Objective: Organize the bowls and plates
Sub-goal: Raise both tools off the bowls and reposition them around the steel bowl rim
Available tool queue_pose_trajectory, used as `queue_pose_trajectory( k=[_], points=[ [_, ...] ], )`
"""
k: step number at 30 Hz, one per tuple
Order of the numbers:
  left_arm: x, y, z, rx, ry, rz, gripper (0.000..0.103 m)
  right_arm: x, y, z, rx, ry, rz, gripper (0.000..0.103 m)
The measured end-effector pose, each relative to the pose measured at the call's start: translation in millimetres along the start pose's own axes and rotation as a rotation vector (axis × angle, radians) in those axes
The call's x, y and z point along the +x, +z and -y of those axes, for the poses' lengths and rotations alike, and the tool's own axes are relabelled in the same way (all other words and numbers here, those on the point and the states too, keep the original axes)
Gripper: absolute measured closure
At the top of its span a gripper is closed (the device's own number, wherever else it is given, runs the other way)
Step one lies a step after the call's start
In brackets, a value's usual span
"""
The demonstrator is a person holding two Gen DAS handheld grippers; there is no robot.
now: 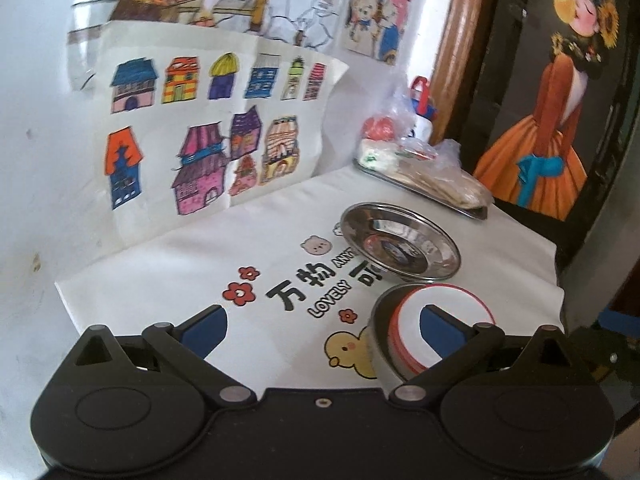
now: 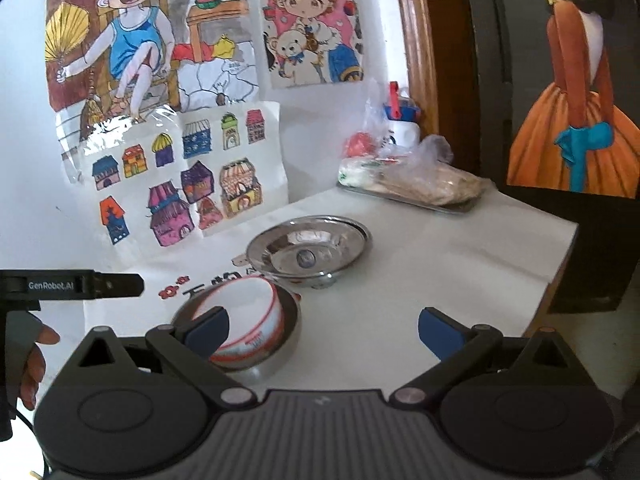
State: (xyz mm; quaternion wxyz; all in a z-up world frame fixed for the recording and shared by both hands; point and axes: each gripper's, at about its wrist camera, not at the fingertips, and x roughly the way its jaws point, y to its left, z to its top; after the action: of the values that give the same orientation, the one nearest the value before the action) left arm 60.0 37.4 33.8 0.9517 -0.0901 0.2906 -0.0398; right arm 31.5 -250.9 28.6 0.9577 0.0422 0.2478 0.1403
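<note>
white bowl [image 2: 244, 320] nested in steel bowl [image 2: 288, 332]; right view alone shows hand [image 2: 34, 360]; both jaws wide

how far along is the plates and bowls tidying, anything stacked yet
Partly stacked. Done: the white bowl with a red rim already sits inside a steel dish. In hand: nothing; the left gripper and right gripper are both open and empty, near that stack. Left: the second steel plate lies alone further back on the white tablecloth, not yet joined to the stack.
</note>
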Motion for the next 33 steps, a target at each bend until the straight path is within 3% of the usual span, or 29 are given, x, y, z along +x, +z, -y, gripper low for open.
queue_pose_trajectory(
  k=[9,19,22,25,29,33],
  points=[
    [-6.1,-22.9,-4.7,-0.026,0.048,0.1,0.001,-0.6,-21.9,2.9,0.106,-0.047,0.064,0.0],
    [8.3,-28.9,-7.5,-0.03,0.041,0.119,0.001,22.1,-24.2,4.6,0.157,-0.06,-0.005,0.0],
    [16.1,-28.9,-13.0,-0.053,0.062,0.109,0.001,27.5,-22.4,11.4,0.195,-0.026,-0.013,0.0],
    [23.7,-27.1,-16.3,-0.032,0.066,0.083,0.001,31.9,-18.8,17.3,0.23,-0.009,-0.017,0.0],
    [30.2,-24.7,-16.4,0.01,0.103,0.09,0.001,34.0,-14.5,10.7,0.147,-0.045,0.009,0.0],
    [31.3,-24.3,-10.7,0.094,0.141,0.126,0.001,38.6,-10.8,9.0,0.129,-0.017,0.005,0.0]
  ],
)
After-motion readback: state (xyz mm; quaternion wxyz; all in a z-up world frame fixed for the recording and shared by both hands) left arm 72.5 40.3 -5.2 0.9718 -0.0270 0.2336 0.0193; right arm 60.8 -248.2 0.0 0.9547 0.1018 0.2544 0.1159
